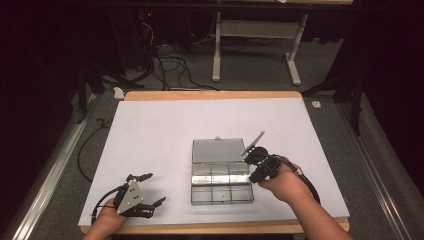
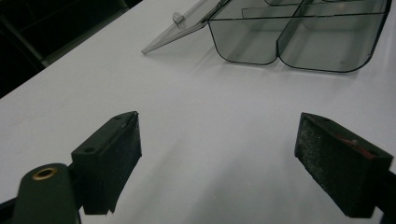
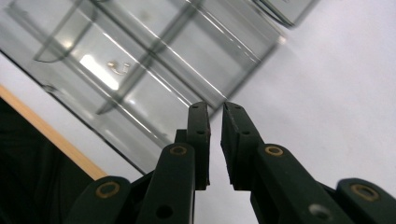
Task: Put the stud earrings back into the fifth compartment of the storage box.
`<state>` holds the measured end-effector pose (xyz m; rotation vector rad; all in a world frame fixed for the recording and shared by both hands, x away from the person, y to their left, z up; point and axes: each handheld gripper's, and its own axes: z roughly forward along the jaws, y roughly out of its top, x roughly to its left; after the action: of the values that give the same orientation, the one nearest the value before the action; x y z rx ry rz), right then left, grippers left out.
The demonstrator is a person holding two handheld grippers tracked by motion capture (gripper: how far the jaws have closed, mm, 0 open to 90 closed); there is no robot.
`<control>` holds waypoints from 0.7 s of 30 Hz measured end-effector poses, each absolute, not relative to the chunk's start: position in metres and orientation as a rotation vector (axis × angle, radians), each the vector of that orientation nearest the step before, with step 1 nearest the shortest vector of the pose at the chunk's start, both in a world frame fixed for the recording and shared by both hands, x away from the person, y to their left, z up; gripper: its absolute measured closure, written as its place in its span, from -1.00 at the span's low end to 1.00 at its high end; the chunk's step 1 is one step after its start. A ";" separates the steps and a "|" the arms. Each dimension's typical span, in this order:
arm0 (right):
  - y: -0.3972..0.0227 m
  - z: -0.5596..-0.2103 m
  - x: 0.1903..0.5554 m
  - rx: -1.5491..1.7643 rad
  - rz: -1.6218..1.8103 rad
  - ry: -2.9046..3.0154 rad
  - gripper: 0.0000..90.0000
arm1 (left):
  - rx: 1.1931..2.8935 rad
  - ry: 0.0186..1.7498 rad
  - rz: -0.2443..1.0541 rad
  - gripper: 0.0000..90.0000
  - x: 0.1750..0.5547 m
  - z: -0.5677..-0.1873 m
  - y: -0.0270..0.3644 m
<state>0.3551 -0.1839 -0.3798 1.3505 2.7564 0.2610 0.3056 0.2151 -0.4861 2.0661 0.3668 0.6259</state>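
The clear box (image 1: pixel 221 178) sat open near the middle of the counter (image 1: pixel 160 130), its lid (image 1: pixel 215 150) laid back flat on the far side. The right tool (image 1: pixel 248 159) hovered at the box's right edge, the hand (image 1: pixel 280 182) angled in from the lower right, jaws almost closed with nothing between them. The left tool (image 1: pixel 152 189) rested by the counter's near left edge, well apart from the box, jaws wide and empty.

I see a smoky grey, see-through box (image 1: pixel 221 172) on my white worktop (image 1: pixel 160 130), pale wood edging beyond the box. Both tools (image 1: pixel 150 189) (image 1: pixel 248 156) are black, with brass rivets.
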 end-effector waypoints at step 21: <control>-0.224 -0.418 0.366 1.489 0.191 2.695 0.76 | 2.063 0.370 0.625 -0.66 0.306 -0.486 0.216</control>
<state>0.3656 -0.2238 -0.4183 1.4892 2.6947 0.1911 0.3058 0.2156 -0.4860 2.0626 0.3699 0.6247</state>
